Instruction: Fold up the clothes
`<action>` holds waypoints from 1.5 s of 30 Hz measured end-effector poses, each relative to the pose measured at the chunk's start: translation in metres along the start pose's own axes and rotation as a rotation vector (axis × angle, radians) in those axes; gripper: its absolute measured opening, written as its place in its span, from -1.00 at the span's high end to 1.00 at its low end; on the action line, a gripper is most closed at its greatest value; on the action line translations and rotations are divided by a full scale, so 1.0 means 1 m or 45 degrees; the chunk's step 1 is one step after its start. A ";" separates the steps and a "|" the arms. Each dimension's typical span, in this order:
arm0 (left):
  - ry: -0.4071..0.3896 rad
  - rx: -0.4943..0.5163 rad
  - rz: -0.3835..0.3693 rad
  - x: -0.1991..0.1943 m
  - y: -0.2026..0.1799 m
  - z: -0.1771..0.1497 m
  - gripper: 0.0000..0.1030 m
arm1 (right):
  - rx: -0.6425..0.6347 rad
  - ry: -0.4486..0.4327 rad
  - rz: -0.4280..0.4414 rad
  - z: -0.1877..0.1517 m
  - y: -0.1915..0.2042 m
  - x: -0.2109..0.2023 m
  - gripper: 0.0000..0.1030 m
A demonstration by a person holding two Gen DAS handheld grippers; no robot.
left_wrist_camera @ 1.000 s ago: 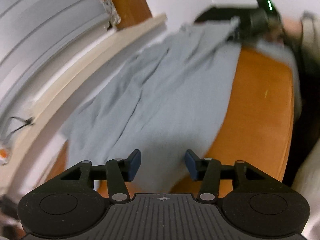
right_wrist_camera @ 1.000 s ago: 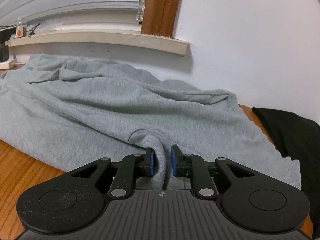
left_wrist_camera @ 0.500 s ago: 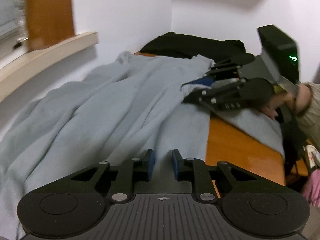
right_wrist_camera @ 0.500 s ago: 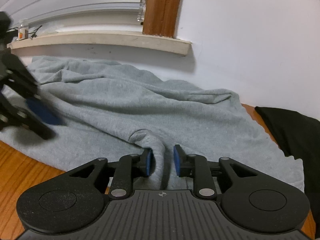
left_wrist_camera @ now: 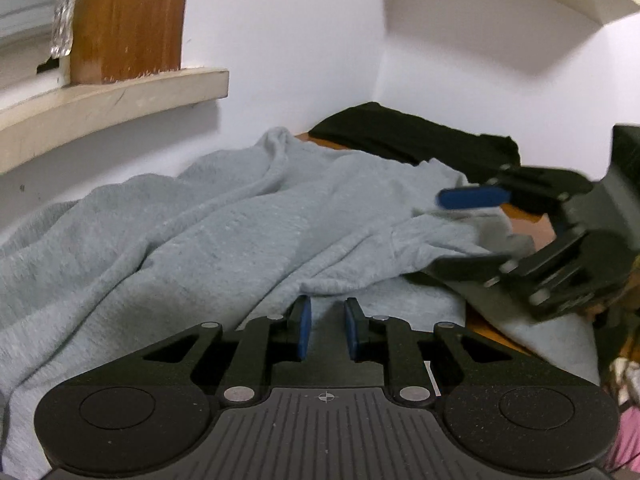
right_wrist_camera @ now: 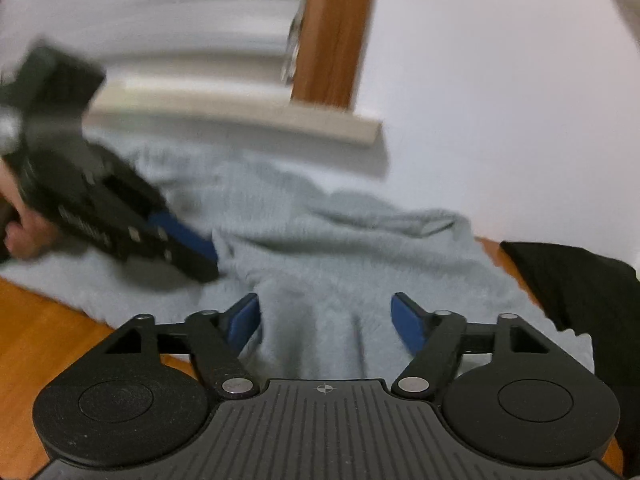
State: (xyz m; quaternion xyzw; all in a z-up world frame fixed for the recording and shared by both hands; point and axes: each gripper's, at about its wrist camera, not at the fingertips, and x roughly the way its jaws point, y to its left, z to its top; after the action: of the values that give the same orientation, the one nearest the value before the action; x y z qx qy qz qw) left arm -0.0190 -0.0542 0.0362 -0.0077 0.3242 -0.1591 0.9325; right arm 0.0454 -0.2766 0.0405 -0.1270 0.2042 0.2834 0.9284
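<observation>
Wooden table (right_wrist_camera: 48,328) by wall: grey garment (left_wrist_camera: 200,240) rumpled, unfolded. Left gripper (left_wrist_camera: 326,330) pinching near hem; right gripper (right_wrist_camera: 325,320) spread wide, empty. Folding mostly left.

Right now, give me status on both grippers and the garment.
Left gripper pinching grey garment. Right gripper open over it. Black cloth beside, not obstructing.

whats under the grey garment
A wooden table shows past the grey garment's near edge and beside the black cloth. Whatever else lies beneath the garment is covered.
</observation>
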 end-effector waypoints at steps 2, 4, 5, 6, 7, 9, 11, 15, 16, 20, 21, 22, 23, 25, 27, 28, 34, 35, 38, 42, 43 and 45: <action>0.001 0.013 0.010 0.001 -0.003 0.000 0.59 | 0.058 -0.042 -0.008 -0.005 -0.007 -0.025 -0.39; 0.001 0.011 0.010 0.001 -0.003 -0.001 0.59 | 0.114 -0.054 -0.008 -0.016 -0.015 -0.053 -0.38; 0.000 0.009 0.010 0.001 -0.003 -0.001 0.59 | 0.142 -0.058 -0.006 -0.022 -0.018 -0.067 -0.37; 0.000 0.009 0.010 0.000 -0.003 -0.002 0.59 | 0.168 -0.059 -0.008 -0.029 -0.022 -0.080 -0.37; 0.000 0.009 0.010 0.000 -0.003 -0.002 0.59 | 0.192 -0.060 -0.012 -0.038 -0.025 -0.092 -0.37; 0.000 0.008 0.010 0.000 -0.002 -0.002 0.59 | 0.241 -0.047 -0.031 -0.054 -0.029 -0.112 -0.37; 0.000 0.004 0.006 0.000 -0.002 -0.002 0.59 | 0.281 -0.036 -0.049 -0.069 -0.030 -0.129 -0.37; -0.001 0.000 0.004 -0.001 -0.001 -0.002 0.59 | 0.306 -0.028 -0.064 -0.085 -0.023 -0.149 -0.37; -0.001 0.003 0.006 -0.001 -0.002 -0.002 0.59 | 0.301 -0.026 -0.057 -0.086 -0.021 -0.150 -0.37; 0.000 0.021 0.020 -0.001 -0.005 -0.002 0.59 | 0.297 0.003 0.027 -0.093 -0.011 -0.146 0.02; 0.000 0.024 0.022 -0.001 -0.005 -0.002 0.59 | 0.290 0.014 0.038 -0.094 -0.008 -0.144 0.06; 0.000 0.022 0.022 -0.001 -0.005 -0.002 0.59 | 0.283 0.024 0.049 -0.096 -0.006 -0.142 0.06; 0.000 0.020 0.020 -0.001 -0.005 -0.002 0.59 | 0.276 0.021 0.047 -0.097 -0.004 -0.142 0.06; 0.000 0.010 0.013 -0.001 -0.003 -0.002 0.59 | 0.266 0.017 0.037 -0.097 -0.002 -0.141 0.06; -0.001 -0.002 0.003 -0.001 -0.001 -0.002 0.59 | 0.246 0.018 0.018 -0.097 0.001 -0.141 0.09; -0.001 -0.006 0.000 -0.001 -0.001 -0.002 0.59 | 0.215 0.015 0.001 -0.097 0.005 -0.140 0.12; -0.001 0.004 0.006 -0.001 -0.002 -0.002 0.59 | 0.095 0.002 0.035 -0.097 0.013 -0.139 0.66; -0.001 -0.001 0.003 -0.001 -0.002 -0.002 0.59 | 0.092 0.006 0.039 -0.096 0.012 -0.139 0.77; -0.002 -0.013 -0.007 -0.001 0.000 -0.001 0.59 | 0.070 0.019 0.017 -0.091 0.008 -0.136 0.86; -0.003 -0.016 -0.012 -0.002 0.001 -0.001 0.59 | 0.005 -0.008 -0.051 -0.066 -0.010 -0.130 0.88; -0.003 -0.016 -0.013 -0.002 0.001 -0.001 0.59 | -0.013 -0.020 -0.071 -0.058 -0.016 -0.129 0.88; -0.003 -0.017 -0.014 -0.002 0.001 -0.002 0.59 | -0.051 -0.045 -0.110 -0.041 -0.028 -0.125 0.88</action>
State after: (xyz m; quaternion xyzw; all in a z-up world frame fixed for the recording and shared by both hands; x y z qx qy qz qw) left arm -0.0211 -0.0526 0.0361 -0.0158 0.3240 -0.1623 0.9319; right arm -0.0454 -0.3734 0.0640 -0.1492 0.1766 0.2494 0.9404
